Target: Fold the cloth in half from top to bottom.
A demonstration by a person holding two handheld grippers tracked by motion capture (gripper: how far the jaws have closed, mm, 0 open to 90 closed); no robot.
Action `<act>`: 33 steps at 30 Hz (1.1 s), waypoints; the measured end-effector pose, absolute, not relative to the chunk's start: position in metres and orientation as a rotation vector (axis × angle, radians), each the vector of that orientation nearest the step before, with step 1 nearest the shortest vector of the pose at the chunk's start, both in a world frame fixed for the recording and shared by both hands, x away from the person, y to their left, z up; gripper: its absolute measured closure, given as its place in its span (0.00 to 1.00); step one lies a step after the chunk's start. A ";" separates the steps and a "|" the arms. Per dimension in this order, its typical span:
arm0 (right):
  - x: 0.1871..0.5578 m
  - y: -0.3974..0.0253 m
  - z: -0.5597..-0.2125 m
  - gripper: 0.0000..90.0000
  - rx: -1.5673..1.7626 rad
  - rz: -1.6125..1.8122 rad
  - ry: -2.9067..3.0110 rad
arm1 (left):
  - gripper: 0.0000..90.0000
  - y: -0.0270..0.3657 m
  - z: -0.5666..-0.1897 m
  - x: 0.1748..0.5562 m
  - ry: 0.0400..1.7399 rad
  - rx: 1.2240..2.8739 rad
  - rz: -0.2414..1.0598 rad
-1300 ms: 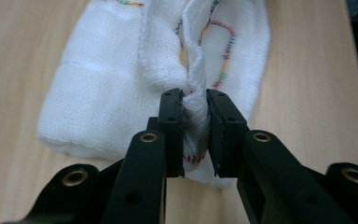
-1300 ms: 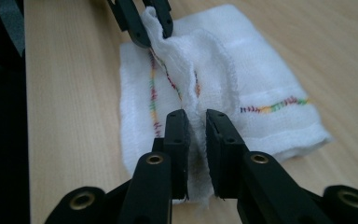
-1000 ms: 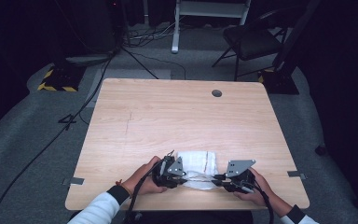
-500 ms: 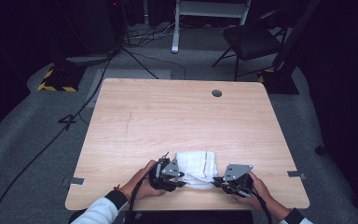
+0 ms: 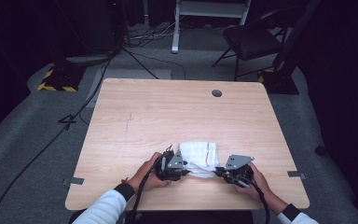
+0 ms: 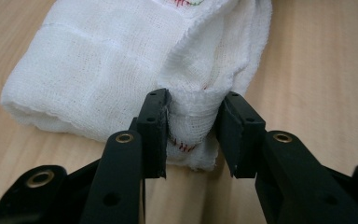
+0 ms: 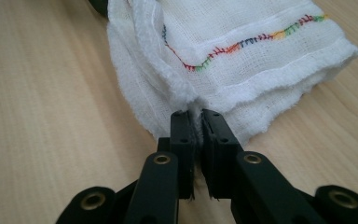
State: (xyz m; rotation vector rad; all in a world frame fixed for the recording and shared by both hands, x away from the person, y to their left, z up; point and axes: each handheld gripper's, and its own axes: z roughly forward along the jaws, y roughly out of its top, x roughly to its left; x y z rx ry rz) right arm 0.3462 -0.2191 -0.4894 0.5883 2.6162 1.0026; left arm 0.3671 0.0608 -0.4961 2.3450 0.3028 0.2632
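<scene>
Cloth (image 5: 199,155) folded on table (image 5: 144,116) — left gripper (image 6: 191,126) jaws apart around corner; right gripper (image 7: 196,135) jaws clamped on edge.

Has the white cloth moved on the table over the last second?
Yes. The cloth now lies slightly farther from the table's near edge, toward the round hole, and looks more bunched.
</scene>
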 end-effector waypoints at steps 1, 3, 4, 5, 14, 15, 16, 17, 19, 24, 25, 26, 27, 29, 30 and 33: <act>0.350 -0.220 -0.490 0.93 0.597 1.002 2.608 | 0.71 0.059 -0.496 0.372 0.312 2.343 0.265; 0.359 -0.221 -0.490 0.93 0.615 1.006 2.603 | 0.71 0.057 -0.496 0.381 0.325 2.335 0.261; 0.363 -0.222 -0.490 0.93 0.624 1.005 2.597 | 0.71 0.057 -0.497 0.386 0.336 2.329 0.259; 0.369 -0.223 -0.490 0.93 0.633 1.010 2.595 | 0.71 0.057 -0.497 0.391 0.345 2.327 0.252; 0.407 -0.219 -0.490 0.93 0.691 1.003 2.576 | 0.70 0.057 -0.495 0.429 0.379 2.340 0.279; 0.412 -0.218 -0.490 0.93 0.688 0.998 2.570 | 0.70 0.058 -0.495 0.433 0.390 2.334 0.268; 0.416 -0.217 -0.490 0.93 0.700 1.001 2.568 | 0.70 0.059 -0.495 0.436 0.409 2.330 0.260; 0.421 -0.216 -0.491 0.93 0.705 1.005 2.565 | 0.70 0.060 -0.495 0.439 0.417 2.330 0.257; 0.430 -0.215 -0.491 0.93 0.725 1.018 2.563 | 0.70 0.062 -0.496 0.443 0.426 2.318 0.278; 0.445 -0.213 -0.492 0.93 0.756 1.031 2.554 | 0.70 0.065 -0.497 0.453 0.466 2.298 0.264; 0.447 -0.212 -0.492 0.93 0.766 1.035 2.554 | 0.70 0.066 -0.497 0.455 0.478 2.290 0.256; 0.449 -0.212 -0.492 0.93 0.768 1.037 2.554 | 0.70 0.067 -0.497 0.458 0.485 2.284 0.245; 0.450 -0.211 -0.491 0.93 0.767 1.027 2.553 | 0.70 0.067 -0.497 0.458 0.489 2.278 0.242; 0.450 -0.210 -0.491 0.93 0.757 1.018 2.555 | 0.69 0.067 -0.497 0.458 0.487 2.280 0.237; 0.449 -0.210 -0.491 0.92 0.756 1.015 2.553 | 0.66 0.067 -0.496 0.457 0.485 2.286 0.234; 0.448 -0.209 -0.490 0.89 0.752 1.011 2.555 | 0.57 0.063 -0.494 0.454 0.488 2.308 0.221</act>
